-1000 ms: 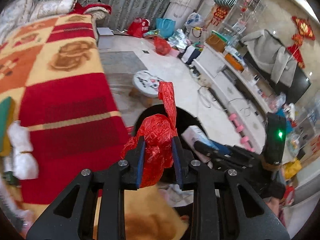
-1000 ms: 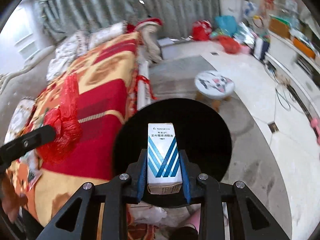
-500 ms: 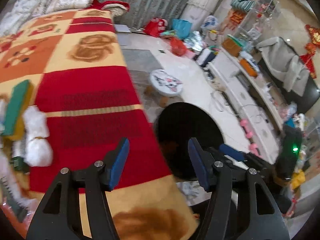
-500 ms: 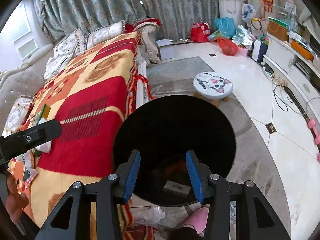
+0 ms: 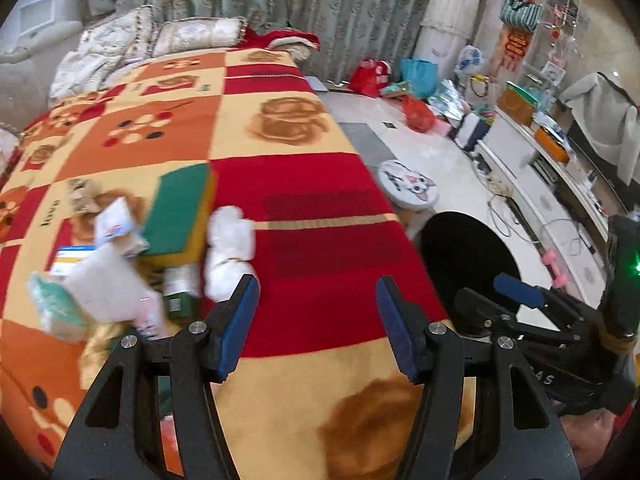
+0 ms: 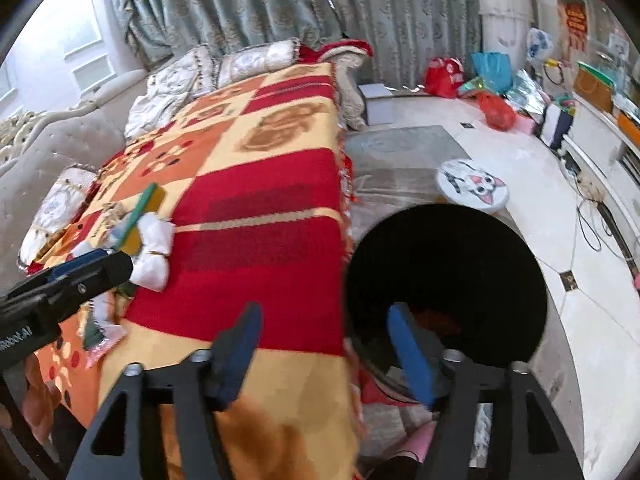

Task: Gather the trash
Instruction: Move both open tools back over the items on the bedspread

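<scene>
Both claws point(image 5: 316, 324) point(image 6: 324, 350) agape, empty

bins point(image 6: 448, 264): 1 | stools point(image 5: 408, 185): 1 | sponges point(image 5: 180, 208): 1 | tongs point(image 5: 316, 320): 2

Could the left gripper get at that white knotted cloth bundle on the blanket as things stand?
Probably yes. The left gripper has its jaws open and empty, and the white knotted cloth bundle lies uncovered on the red and yellow patterned blanket, just ahead of its left finger; nothing blocks it.
</scene>
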Demonstrator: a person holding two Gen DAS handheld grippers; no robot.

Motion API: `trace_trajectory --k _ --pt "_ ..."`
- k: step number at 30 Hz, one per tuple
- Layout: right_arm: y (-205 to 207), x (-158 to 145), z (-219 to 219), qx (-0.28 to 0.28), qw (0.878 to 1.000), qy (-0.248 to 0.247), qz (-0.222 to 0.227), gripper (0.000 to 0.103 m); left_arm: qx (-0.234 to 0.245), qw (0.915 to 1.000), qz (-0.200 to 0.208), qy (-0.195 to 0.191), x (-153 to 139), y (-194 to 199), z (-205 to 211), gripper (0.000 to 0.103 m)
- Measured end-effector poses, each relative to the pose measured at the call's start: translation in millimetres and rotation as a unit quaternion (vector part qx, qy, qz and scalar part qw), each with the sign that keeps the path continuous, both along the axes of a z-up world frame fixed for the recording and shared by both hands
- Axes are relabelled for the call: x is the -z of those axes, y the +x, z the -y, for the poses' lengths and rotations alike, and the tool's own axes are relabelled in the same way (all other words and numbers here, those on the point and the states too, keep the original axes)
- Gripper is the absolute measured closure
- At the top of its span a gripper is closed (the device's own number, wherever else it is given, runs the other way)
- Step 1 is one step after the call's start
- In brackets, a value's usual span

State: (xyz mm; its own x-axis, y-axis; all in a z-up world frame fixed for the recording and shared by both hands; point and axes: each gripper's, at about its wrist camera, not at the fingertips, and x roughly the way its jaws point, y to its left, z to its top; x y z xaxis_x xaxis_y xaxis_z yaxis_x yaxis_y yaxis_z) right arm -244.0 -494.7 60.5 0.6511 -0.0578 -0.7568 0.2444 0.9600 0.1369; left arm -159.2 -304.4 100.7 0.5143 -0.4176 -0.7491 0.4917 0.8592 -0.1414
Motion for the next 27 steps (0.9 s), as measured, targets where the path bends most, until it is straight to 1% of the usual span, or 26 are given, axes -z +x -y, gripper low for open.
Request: trace_trajectory --k 7,15,20,22,27 --pt "18.5 -5.7 -41.6 -0.033 0.999 -0.011 -0.003 0.036 -0.039 0.9992 0.009 0.005 -3.7 4.2 -46.9 0.043" --pt "37.4 -3.6 -89.1 -0.083 0.996 -0.018 -0.010 0.036 -0.089 0.9958 0.006 0.017 0.5 12.5 -116.9 0.043" --pt "51.0 2.9 -113.1 -0.107 0.994 -0.015 -0.019 0.035 -0.136 0.9905 -0.001 0.023 6.7 23.9 -166.3 0.043" --pt "56.5 4.7 -119.4 -0.113 0.993 -0.012 -0.022 0.035 -0.152 0.9882 -0.006 0.021 8.6 28.8 -179.5 0.043" --pt "77.7 3.2 -128.5 -0.117 0.993 -0.017 -0.022 0.035 -0.191 0.9814 -0.018 0.002 12.8 43.9 -210.1 0.043"
